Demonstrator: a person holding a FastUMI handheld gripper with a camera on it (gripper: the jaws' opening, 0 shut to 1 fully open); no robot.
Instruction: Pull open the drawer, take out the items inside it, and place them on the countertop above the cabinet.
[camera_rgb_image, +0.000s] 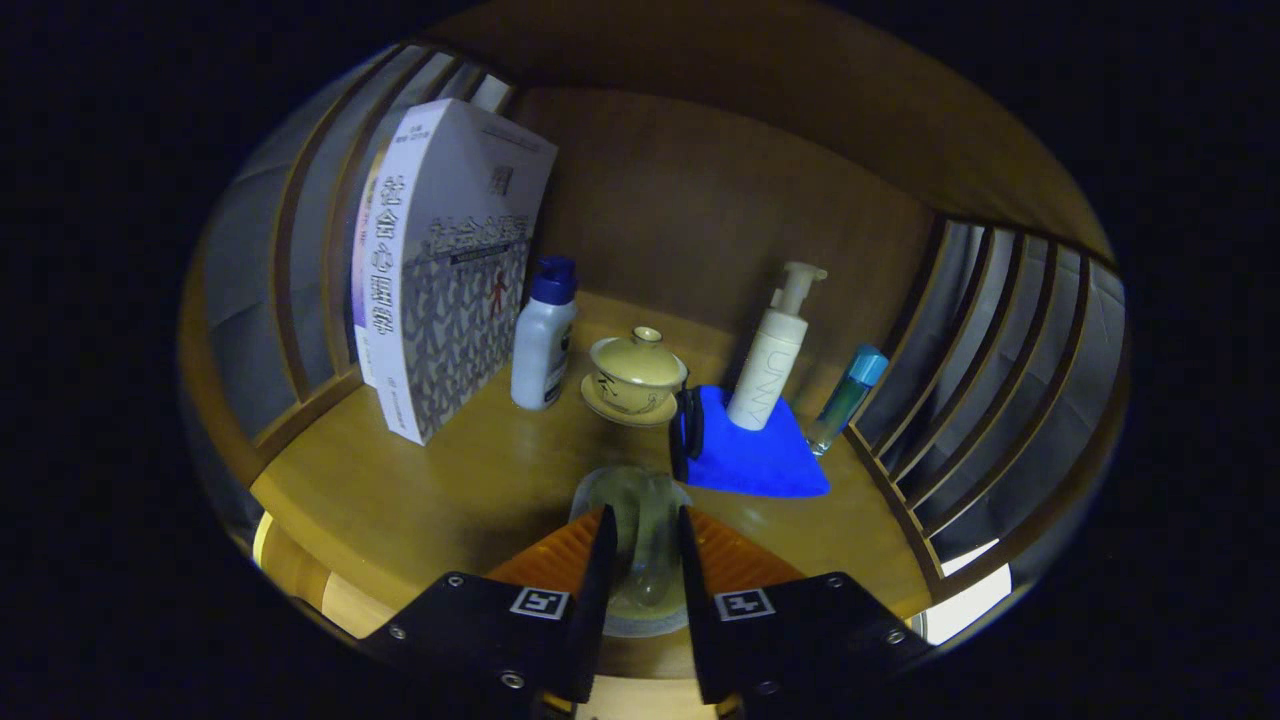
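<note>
My gripper (641, 525) is shut on a clear roll of tape (640, 545), both fingers pressing on its rim. The roll hangs just over the near part of the wooden countertop (440, 480). Beyond the fingers, on the countertop, lies a blue cloth-like item (755, 455) with a dark band at its left end. A white pump bottle (770, 360) stands on the back of that blue item. The drawer is out of sight.
A thick book (445, 270) stands upright at the left. Beside it stand a white bottle with a blue cap (545, 335) and a lidded tea bowl on a saucer (637, 375). A slim blue-capped bottle (848, 395) leans by the slatted right wall (990, 400). A wooden back panel (720, 220) closes the rear.
</note>
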